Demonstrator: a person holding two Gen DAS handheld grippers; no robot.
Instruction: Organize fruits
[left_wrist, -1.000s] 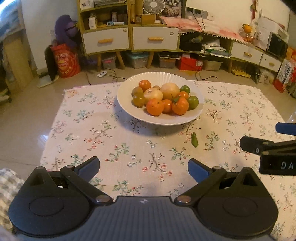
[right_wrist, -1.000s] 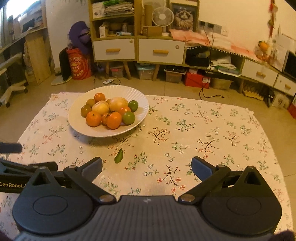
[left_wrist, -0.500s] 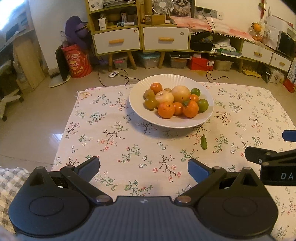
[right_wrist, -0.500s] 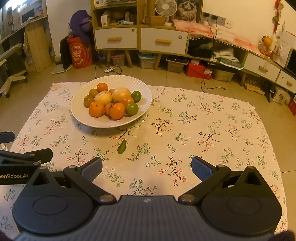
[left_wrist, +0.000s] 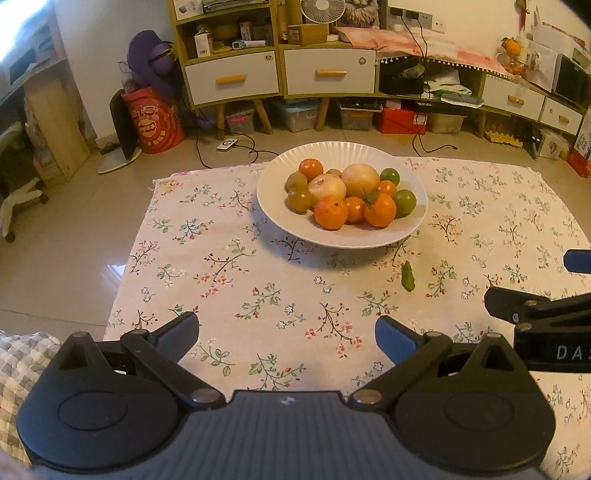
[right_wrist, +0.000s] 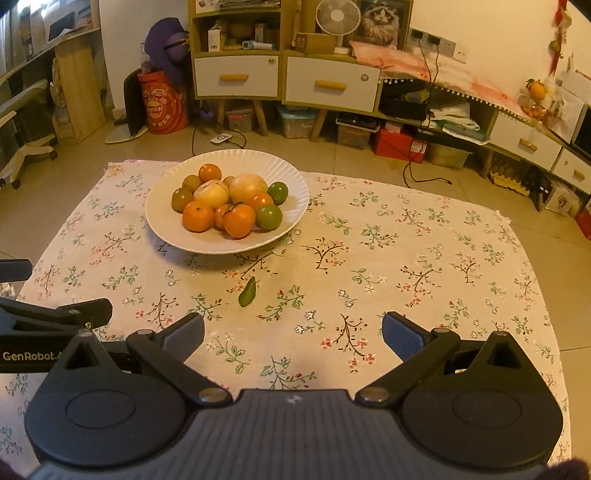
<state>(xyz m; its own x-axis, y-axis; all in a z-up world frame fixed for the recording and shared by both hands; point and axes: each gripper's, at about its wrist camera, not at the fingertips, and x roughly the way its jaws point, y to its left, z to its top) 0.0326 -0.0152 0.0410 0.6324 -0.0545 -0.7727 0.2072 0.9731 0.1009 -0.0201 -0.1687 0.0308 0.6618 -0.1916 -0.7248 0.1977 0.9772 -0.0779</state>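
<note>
A white ribbed plate (left_wrist: 273, 206) (right_wrist: 295, 218) sits at the far middle of a floral tablecloth (left_wrist: 258, 288) (right_wrist: 406, 258). It holds several fruits: orange tangerines (left_wrist: 331, 212) (right_wrist: 198, 216), green ones (left_wrist: 405, 202) (right_wrist: 269, 217) and two pale round fruits (left_wrist: 360, 180) (right_wrist: 248, 188). A small green leaf (left_wrist: 408, 277) (right_wrist: 247, 292) lies on the cloth in front of the plate. My left gripper (left_wrist: 287, 334) is open and empty, well short of the plate. My right gripper (right_wrist: 293, 332) is open and empty, beside the left one.
Each gripper shows at the edge of the other's view, the right one (left_wrist: 539, 314) and the left one (right_wrist: 55, 317). Beyond the table are a tiled floor, a shelf unit with drawers (left_wrist: 280, 74), storage boxes and cables. A checked cloth (left_wrist: 18, 358) lies at the left.
Both grippers have pulled back and risen, so the plate and table look farther and more of the floor shows. Both stay open. The fruits and leaf have not moved.
</note>
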